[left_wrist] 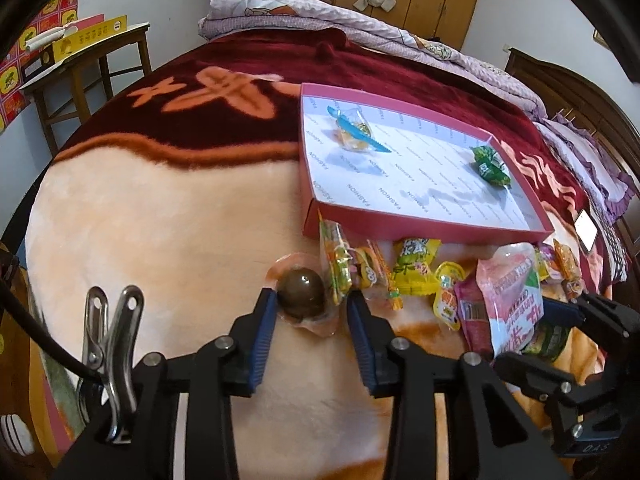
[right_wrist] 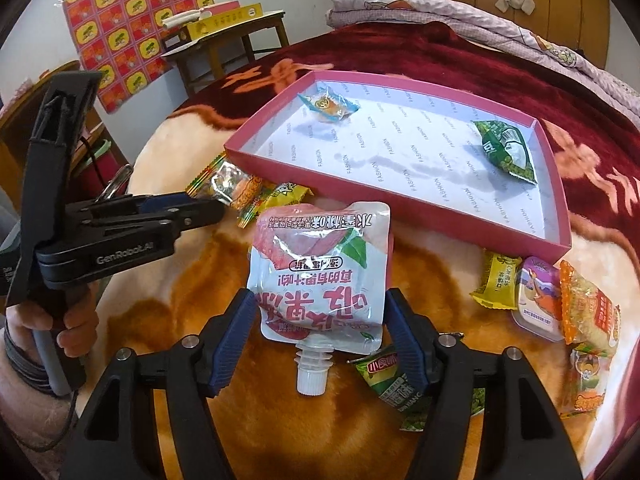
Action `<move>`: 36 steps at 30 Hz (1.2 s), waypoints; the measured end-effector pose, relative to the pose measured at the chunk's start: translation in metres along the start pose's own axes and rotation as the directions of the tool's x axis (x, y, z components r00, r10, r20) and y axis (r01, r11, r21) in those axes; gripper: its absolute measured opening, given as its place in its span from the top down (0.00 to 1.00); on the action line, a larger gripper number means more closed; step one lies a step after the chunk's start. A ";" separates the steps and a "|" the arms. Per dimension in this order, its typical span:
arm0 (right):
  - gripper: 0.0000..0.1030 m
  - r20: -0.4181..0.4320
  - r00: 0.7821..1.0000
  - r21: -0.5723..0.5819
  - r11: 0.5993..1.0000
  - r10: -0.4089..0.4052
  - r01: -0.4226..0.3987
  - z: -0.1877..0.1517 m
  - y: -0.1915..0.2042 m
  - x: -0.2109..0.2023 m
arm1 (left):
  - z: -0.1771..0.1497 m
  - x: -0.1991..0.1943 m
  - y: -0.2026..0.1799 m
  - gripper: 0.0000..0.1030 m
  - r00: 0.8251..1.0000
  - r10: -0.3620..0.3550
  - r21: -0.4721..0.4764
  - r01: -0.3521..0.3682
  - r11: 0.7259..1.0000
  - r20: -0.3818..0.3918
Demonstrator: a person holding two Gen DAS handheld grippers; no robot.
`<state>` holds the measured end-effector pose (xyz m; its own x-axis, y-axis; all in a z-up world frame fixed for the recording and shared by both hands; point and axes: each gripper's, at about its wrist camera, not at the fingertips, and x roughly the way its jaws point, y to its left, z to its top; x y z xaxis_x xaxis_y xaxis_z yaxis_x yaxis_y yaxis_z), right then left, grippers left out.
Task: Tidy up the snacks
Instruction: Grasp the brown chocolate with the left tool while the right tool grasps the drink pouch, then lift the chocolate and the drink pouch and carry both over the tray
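A shallow red box (left_wrist: pixel 420 227) (right_wrist: pixel 404 196) lies on the bed, holding a clear candy packet (left_wrist: pixel 354 132) (right_wrist: pixel 330 106) and a green snack packet (left_wrist: pixel 490 164) (right_wrist: pixel 506 148). My left gripper (left_wrist: pixel 312 304) is open around a brown egg in clear wrap (left_wrist: pixel 301 295); its fingers touch or nearly touch it. My right gripper (right_wrist: pixel 320 312) is shut on a pink-and-white spouted jelly pouch (right_wrist: pixel 320 268) (left_wrist: pixel 512 292), which stands upright between the pads. The left gripper (right_wrist: pixel 192 210) also shows in the right wrist view.
Several loose snack packets (left_wrist: pixel 412 272) lie along the box's near wall. More packets (right_wrist: pixel 560 300) and a green pack (right_wrist: pixel 396 388) lie to the right. A wooden table (left_wrist: pixel 92 64) stands left of the bed, folded quilts (left_wrist: pixel 360 20) at the far end, a phone (left_wrist: pixel 586 230) right.
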<state>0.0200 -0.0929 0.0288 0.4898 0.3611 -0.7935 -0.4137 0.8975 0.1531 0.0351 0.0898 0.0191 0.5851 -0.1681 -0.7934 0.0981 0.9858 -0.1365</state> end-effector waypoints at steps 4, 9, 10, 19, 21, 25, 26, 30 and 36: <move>0.35 0.000 1.000 0.008 1.000 -0.005 0.005 -0.001 -0.001 0.004 | 0.000 0.002 -0.003 0.53 1.000 0.001 0.016 -0.001 1.000 0.006; 0.35 -0.001 0.999 -0.013 0.999 -0.042 0.042 -0.003 0.002 0.010 | 0.001 0.005 -0.012 0.49 0.999 0.040 0.056 -0.040 0.998 0.014; 0.35 0.001 0.999 -0.013 0.999 -0.041 0.041 -0.004 0.002 0.010 | 0.001 0.005 -0.013 0.51 0.999 0.046 0.061 -0.047 0.997 0.017; 0.37 0.023 0.999 -0.002 1.000 -0.031 0.031 -0.007 -0.001 0.007 | -0.002 -0.001 -0.008 0.67 0.999 0.030 0.039 -0.031 0.999 0.028; 0.41 0.027 0.999 0.005 1.000 -0.028 0.028 -0.008 -0.002 0.004 | -0.003 -0.003 -0.009 0.67 0.999 0.031 0.038 -0.033 0.999 0.029; 0.50 0.039 0.999 0.026 1.000 -0.007 0.006 -0.009 -0.006 0.001 | -0.004 -0.012 -0.007 0.67 0.998 0.038 0.031 -0.039 0.999 0.044; 0.50 0.042 0.999 0.029 1.000 0.002 -0.003 -0.010 -0.006 0.000 | -0.004 -0.015 -0.007 0.67 0.998 0.039 0.029 -0.041 0.999 0.048; 0.51 0.057 0.998 0.032 0.999 0.018 -0.020 -0.012 -0.006 -0.004 | -0.004 -0.028 -0.004 0.67 0.997 0.048 0.016 -0.049 0.999 0.068; 0.53 0.083 0.995 0.040 0.998 0.050 -0.053 -0.014 -0.006 -0.013 | -0.004 -0.044 -0.005 0.67 0.994 0.060 0.010 -0.061 0.998 0.097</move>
<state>0.0054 -0.1062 0.0305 0.5307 0.4254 -0.7331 -0.4084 0.8862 0.2186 0.0057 0.0926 0.0528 0.6649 -0.1080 -0.7391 0.0706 0.9941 -0.0818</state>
